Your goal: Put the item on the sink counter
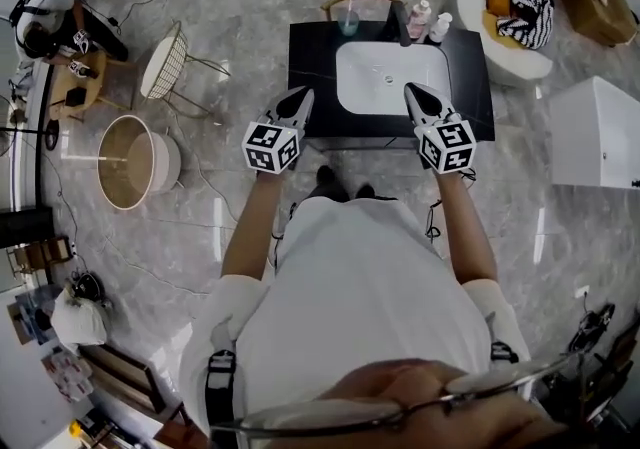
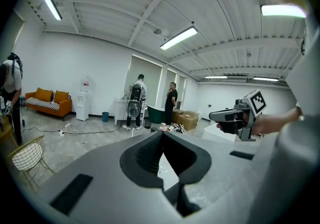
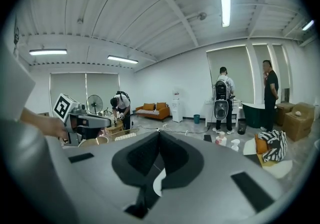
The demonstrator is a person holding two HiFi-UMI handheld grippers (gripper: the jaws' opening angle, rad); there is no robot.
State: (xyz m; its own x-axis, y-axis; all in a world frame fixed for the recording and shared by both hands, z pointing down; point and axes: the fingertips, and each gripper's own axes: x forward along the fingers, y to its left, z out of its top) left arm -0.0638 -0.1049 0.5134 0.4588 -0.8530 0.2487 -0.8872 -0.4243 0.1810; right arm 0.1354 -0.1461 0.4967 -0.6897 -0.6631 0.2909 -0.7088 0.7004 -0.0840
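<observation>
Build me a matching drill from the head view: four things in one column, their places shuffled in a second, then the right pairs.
1. white basin
2. bottles
3. cup
4. wire chair

A. on the floor, left of the black counter
B. at the counter's back, right of the tap
C. sunk in the counter's middle
D. at the counter's back, left of the tap

Pairs: 1-C, 2-B, 3-D, 4-A.
</observation>
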